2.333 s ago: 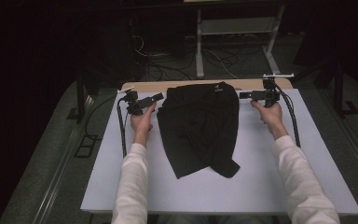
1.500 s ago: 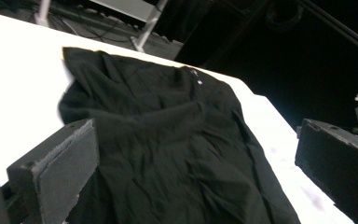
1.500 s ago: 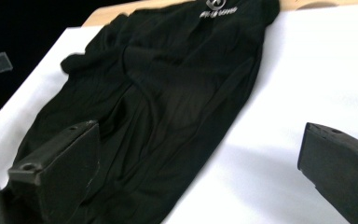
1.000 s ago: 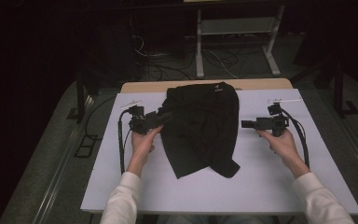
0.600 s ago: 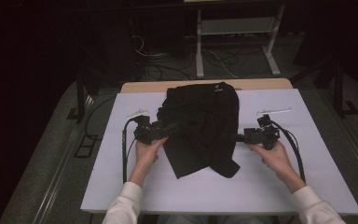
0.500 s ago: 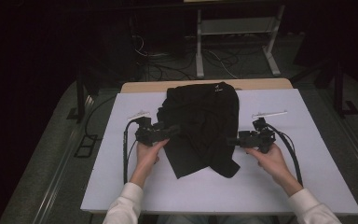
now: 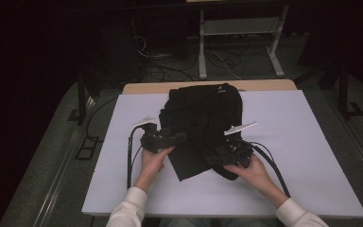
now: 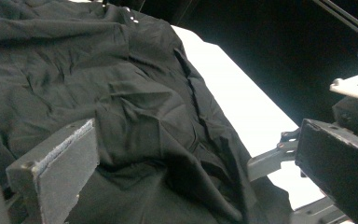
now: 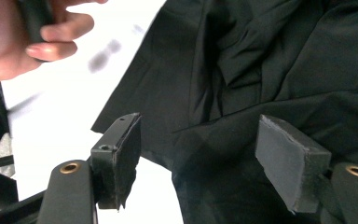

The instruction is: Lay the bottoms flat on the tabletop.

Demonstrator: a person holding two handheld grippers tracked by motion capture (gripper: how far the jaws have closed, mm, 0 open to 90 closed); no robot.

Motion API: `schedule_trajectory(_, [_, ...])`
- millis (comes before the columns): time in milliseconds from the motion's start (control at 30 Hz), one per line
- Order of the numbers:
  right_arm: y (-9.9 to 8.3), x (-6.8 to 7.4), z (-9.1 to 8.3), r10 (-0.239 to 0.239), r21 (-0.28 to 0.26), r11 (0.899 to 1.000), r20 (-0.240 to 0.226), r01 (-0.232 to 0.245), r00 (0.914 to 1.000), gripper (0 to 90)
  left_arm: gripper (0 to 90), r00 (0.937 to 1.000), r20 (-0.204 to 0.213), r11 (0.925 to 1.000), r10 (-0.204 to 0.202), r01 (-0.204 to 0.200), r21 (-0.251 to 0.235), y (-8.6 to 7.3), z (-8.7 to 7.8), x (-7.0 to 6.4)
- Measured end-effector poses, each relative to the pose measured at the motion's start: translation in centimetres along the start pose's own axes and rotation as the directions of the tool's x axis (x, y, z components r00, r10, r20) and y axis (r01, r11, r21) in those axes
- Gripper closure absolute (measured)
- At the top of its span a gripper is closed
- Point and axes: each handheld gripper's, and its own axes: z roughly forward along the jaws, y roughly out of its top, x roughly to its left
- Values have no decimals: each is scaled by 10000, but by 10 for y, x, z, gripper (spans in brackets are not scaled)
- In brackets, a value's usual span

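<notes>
Black garment [image 7: 203, 123], crumpled, on white table [image 7: 312, 142]

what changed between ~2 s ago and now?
Both claws moved from the far corners of the black garment back toward the person and inward. The left claw now sits at the garment's left edge, the right claw at its near right corner. Both are open, cloth between the jaws, nothing clamped yet. The garment lies where it was on the white table.
</notes>
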Motion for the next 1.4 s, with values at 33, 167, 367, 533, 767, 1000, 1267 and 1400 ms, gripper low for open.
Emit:
schedule_trajectory(33, [0, 1, 3, 7, 86, 10000, -5, -7, 10000, 350, 0, 10000, 16, 10000, 11, -11, 19, 0, 0, 0])
schedule_trajectory(167, [-2, 8, 10, -404, 458, 9982, 604, 377, 9974, 412, 0, 10000, 4, 10000, -33, 33, 11, -1, 1, -1])
schedule_trajectory(367, [-5, 17, 22, -938, 933, 9924, 1491, 805, 9844, 592, 0, 10000, -11, 9999, -33, 33, 127, -4, 3, -3])
schedule_trajectory(533, [0, 12, 14, -260, 598, 9980, 717, 218, 9971, 839, 0, 10000, 48, 9996, 17, -18, 267, -4, 5, -6])
schedule_trajectory(767, [7, -12, -26, 576, -302, 9980, 464, -563, 9973, 885, 0, 9997, 180, 9990, 160, -167, 424, -3, 12, -13])
schedule_trajectory(1000, [7, -35, -64, 1052, -1048, 9897, 702, -975, 9920, 885, 0, 9989, 295, 9980, 355, -370, 510, 2, 16, -20])
schedule_trajectory(1267, [-5, -73, -110, 2161, -2201, 9572, 1126, -1878, 9699, 885, 0, 9972, 528, 9961, 528, -563, 673, 4, 27, -26])
schedule_trajectory(1400, [-15, -94, -123, 2765, -2559, 9378, 1416, -2347, 9505, 886, 1, 9957, 666, 9942, 642, -696, 825, 5, 36, -33])
